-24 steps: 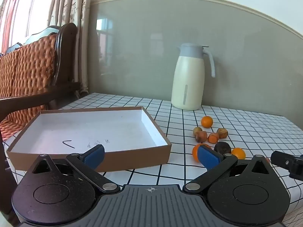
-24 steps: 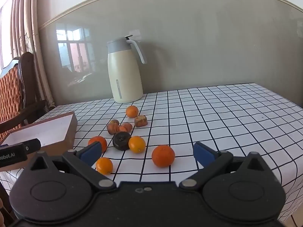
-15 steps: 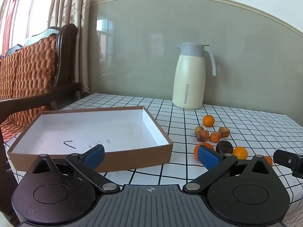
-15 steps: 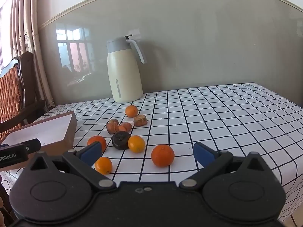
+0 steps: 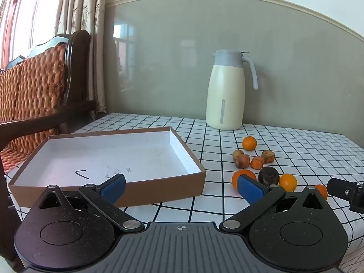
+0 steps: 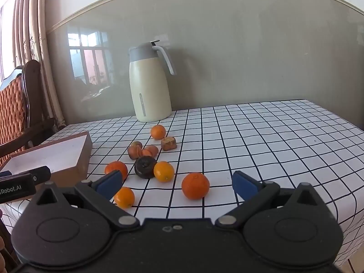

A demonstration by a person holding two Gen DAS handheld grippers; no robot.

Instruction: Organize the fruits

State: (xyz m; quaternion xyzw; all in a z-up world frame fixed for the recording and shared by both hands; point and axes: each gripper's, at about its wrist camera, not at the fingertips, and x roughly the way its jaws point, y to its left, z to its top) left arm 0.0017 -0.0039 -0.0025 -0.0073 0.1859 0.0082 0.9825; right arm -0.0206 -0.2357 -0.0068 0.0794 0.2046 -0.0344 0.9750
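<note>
Two grippers hang spread wide and empty over the near table edge: we see the left gripper (image 5: 180,185) with its blue pads far apart in front of the shallow brown cardboard box with a white inside (image 5: 159,188), and the right gripper (image 6: 176,182) just as wide, with nothing between its fingers (image 6: 244,185). Just beyond the right one lies the largest round orange (image 6: 195,185), between the line of its pads; a smaller orange citrus (image 6: 124,197) sits near its left pad. Further out, on the black-and-white checked tablecloth (image 6: 273,141), we count more oranges, a dark wrinkled fruit (image 6: 145,166), and a few small brownish, shrivelled pieces (image 6: 138,150), all loose beside the box. The cream thermos jug with a grey lid (image 6: 150,84) stands at the back. We judge the task barely begun: the box holds no fruit, only pen marks, and every piece is yet to be sorted.
</note>
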